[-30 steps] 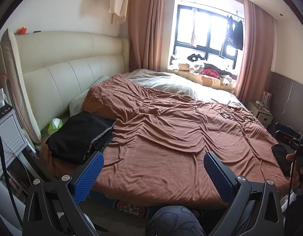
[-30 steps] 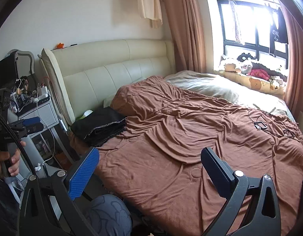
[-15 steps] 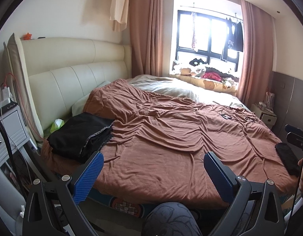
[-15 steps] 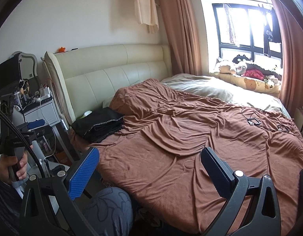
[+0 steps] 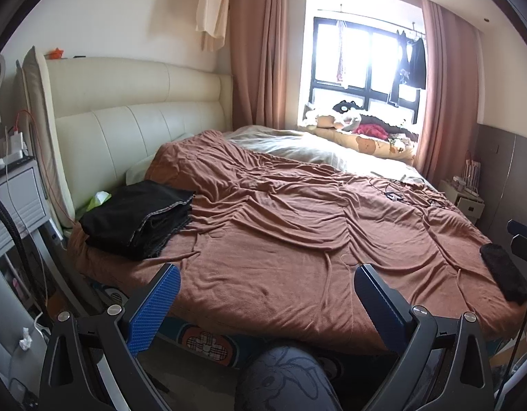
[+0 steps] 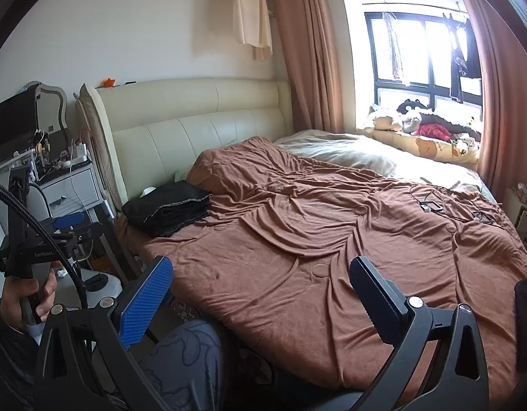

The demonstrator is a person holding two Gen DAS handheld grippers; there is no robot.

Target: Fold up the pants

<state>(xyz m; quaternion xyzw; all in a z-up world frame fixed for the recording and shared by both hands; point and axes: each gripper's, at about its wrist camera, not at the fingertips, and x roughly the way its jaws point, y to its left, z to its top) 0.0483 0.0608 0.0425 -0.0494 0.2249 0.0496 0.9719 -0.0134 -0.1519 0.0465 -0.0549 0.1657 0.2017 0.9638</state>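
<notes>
We hold both the left gripper (image 5: 267, 303) and right gripper (image 6: 260, 293) wide open and empty, since the folded pants (image 5: 137, 217) already rest at the bed's (image 5: 297, 239) far-left corner.

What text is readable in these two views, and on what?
"GenRobot": white lettering on the black body of the left tongs, seen in the right wrist view.
A small white label at that body's left end: too small to read.
Items on the nightstand and the far side table: too small or blurred to read.
Nothing else legible.
</notes>
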